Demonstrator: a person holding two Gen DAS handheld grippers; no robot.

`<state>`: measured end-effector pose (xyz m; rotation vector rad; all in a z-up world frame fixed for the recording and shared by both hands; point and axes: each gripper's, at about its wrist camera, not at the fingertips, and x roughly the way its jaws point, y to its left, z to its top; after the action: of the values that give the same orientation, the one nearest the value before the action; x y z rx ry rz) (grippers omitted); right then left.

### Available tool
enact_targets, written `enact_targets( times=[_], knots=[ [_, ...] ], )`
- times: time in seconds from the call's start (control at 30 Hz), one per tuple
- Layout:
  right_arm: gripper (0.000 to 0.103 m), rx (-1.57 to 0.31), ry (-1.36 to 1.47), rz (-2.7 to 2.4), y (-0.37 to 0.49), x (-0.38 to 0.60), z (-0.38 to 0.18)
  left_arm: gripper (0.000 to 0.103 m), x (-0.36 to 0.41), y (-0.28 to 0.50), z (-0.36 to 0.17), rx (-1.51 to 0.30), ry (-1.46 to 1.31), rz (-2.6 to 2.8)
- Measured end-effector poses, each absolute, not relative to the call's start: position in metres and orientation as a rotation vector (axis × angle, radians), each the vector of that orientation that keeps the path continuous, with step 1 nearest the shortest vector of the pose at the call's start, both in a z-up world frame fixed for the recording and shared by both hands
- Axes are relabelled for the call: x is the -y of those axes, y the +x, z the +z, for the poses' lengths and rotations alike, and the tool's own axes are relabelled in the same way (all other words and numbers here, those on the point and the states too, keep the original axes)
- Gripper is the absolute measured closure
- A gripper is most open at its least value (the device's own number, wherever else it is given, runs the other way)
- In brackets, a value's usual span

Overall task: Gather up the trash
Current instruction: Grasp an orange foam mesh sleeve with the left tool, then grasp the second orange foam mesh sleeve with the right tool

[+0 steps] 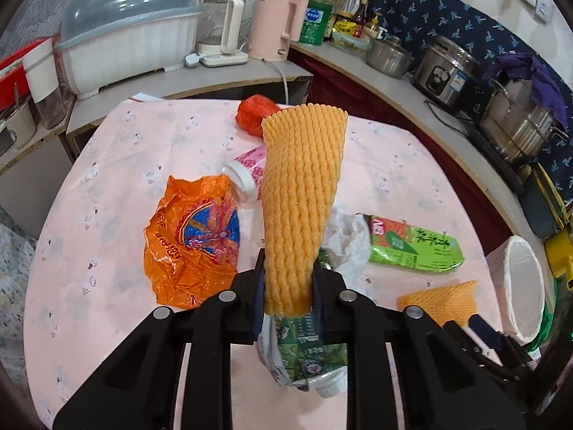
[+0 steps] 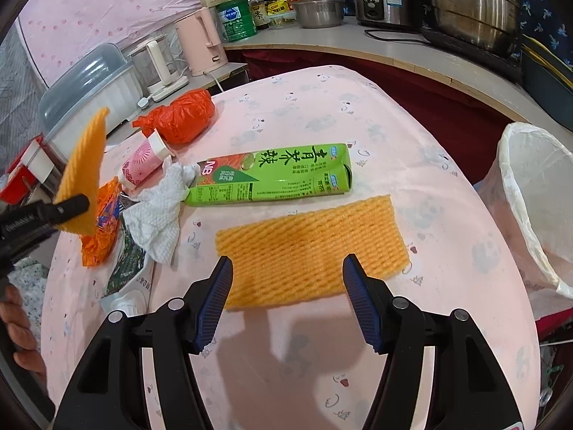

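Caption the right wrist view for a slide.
Open right gripper above flat orange foam net; lined bin beside table.

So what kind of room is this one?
Likely a home kitchen or dining corner: a rice cooker, steel pots and a kettle line the counter behind a cloth-covered table.

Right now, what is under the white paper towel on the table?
The white paper towel lies over one end of the green carton and touches the pink bottle. A green printed wrapper pokes out beneath its near edge. Whatever else it covers is hidden.
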<state>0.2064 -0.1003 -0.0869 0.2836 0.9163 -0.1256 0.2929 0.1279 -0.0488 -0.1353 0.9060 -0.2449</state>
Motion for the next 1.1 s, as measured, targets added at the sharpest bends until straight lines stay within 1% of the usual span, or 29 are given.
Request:
enact_targets(
  times=[0.23,0.6,0.73,0.77,0.83,0.93,0.97,1.1],
  knots=[
    [0.041,-0.957,0.333,-0.136,0.201,0.107,-0.105,0.083,-0.097,0.274,-0.032,-0.871,-0.092,-0.344],
    [0.041,-0.925,0.364,-0.193,0.227,0.128,-0.114,0.083,-0.067,0.274,-0.054,-0.926,-0.037,-0.385],
    [0.060,-0.914,0.330,-0.207,0.231,0.128,-0.114,0.083,-0.061,0.273,-0.058,-0.936,-0.029,-0.388],
    [0.062,-0.912,0.333,-0.205,0.231,0.128,-0.114,0.083,-0.059,0.272,-0.059,-0.938,-0.026,-0.388],
    [0.080,-0.907,0.347,-0.185,0.230,0.130,-0.114,0.083,-0.057,0.271,-0.060,-0.942,-0.021,-0.389],
    [0.092,-0.903,0.342,-0.164,0.228,0.128,-0.112,0.083,-0.055,0.267,-0.060,-0.944,-0.016,-0.391],
    [0.093,-0.900,0.332,-0.162,0.227,0.128,-0.110,0.083,-0.053,0.265,-0.059,-0.942,-0.013,-0.392],
    [0.094,-0.873,0.353,-0.157,0.218,0.131,-0.099,0.083,-0.048,0.254,-0.052,-0.926,-0.002,-0.398]
  ],
)
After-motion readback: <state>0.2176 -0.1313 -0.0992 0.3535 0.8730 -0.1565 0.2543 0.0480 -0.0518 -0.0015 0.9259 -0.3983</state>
